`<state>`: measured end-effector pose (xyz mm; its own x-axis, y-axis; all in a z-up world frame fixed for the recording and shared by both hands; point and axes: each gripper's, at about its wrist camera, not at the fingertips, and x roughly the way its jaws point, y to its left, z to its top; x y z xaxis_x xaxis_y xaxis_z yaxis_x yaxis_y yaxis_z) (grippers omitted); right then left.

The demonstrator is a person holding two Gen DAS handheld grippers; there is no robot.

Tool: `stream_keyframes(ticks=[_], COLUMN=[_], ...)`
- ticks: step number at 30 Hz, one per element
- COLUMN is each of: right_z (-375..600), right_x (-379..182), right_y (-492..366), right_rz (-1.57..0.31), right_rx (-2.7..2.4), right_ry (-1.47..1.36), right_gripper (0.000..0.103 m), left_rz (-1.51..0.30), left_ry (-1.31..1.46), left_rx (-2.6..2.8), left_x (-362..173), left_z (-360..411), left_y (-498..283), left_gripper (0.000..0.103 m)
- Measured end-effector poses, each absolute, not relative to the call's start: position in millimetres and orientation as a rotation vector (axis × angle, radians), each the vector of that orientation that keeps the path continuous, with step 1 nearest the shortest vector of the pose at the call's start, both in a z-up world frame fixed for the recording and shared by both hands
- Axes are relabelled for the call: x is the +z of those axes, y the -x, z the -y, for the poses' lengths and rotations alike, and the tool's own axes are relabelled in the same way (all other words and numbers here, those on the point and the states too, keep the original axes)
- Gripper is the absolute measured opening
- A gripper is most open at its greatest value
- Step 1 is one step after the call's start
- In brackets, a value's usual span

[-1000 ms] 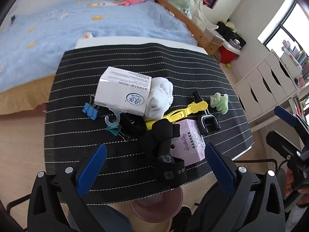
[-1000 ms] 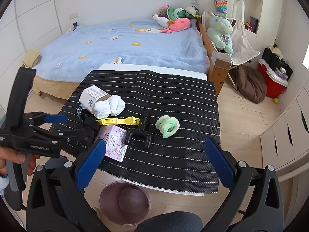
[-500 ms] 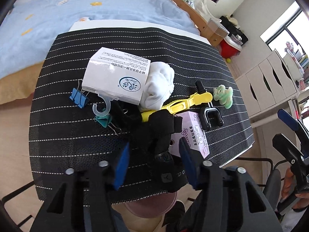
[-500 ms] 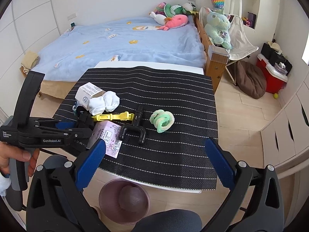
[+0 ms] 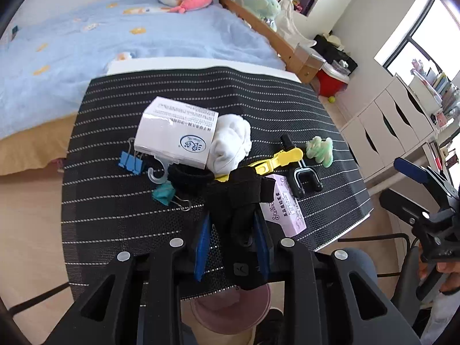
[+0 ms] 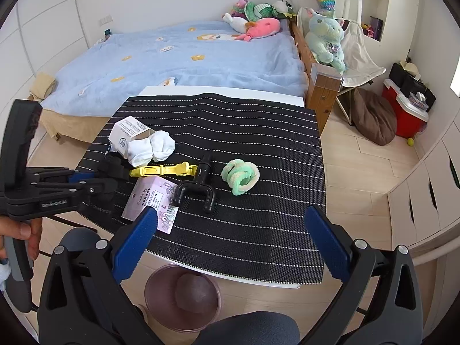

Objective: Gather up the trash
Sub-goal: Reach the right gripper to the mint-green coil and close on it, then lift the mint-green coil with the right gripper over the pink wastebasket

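A translucent pink bin (image 6: 182, 297) stands on the floor below the near edge of the counter (image 6: 218, 274). A rounded brownish lump lies inside the bin; what it is cannot be told.

The black strap (image 5: 240, 201) is a folded band of dark fabric with a small white logo near its lower end. Its lower end hangs past the near counter edge, above the bin; its upper end rests on the striped mat (image 5: 120, 218).

The left gripper (image 5: 233, 247) has its jaws drawn narrow and clamped on the strap, one blue pad on each side of the fabric. The right gripper (image 6: 230, 241) is positioned over the near counter edge, above the bin, with its jaws spread wide and nothing between them.

Positions relative to the strap, near to far:
- A pink printed card (image 5: 283, 210) lies just to its right, partly under it.
- A teal binder clip (image 5: 164, 194) lies just to its left; a blue binder clip (image 5: 130, 162) lies farther left.
- A black U-shaped clamp (image 5: 303, 172) lies to the right, past the card.
- A yellow clip (image 5: 277, 159) emerges from behind its upper end.
- A white sock (image 5: 230, 145) and a white box (image 5: 175, 132) lie beyond it.
- A green scrunchie (image 5: 320, 151) lies far right.
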<state>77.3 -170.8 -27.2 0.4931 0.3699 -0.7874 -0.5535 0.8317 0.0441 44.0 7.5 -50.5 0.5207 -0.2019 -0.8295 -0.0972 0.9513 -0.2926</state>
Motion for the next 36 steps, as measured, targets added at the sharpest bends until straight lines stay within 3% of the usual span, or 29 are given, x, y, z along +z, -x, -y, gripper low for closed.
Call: stream_keyframes(ticks=[12, 23, 25, 27, 36], right_z=[151, 141, 140, 138, 135], right_x=[-36, -66, -70, -77, -88], right_y=[-126, -170, -172, -173, -176], right_rz=[-1.012, -1.196, -1.206, -1.225, -1.221], right_rx=[0.553, 0.527, 0.531, 0.536, 0.56], right_ry=[0.228, 0.142, 0.143, 0.144, 0.149], right_gripper=[0.1, 0.1, 0.094, 0.079, 0.055], left_rz=[-0.916, -0.91, -0.908, -0.904, -0.896], left_ry=[0.22, 0.222, 0.223, 0.226, 0.23], left_rx=[-0.068, -0.08, -0.08, -0.081, -0.085], left_x=[-15, -17, -17, -18, -22], left_z=[-5, -10, -10, -13, -15], left_y=[-27, -22, -21, -21, -17], left_gripper=[0.027, 0.027, 0.027, 0.027, 0.027])
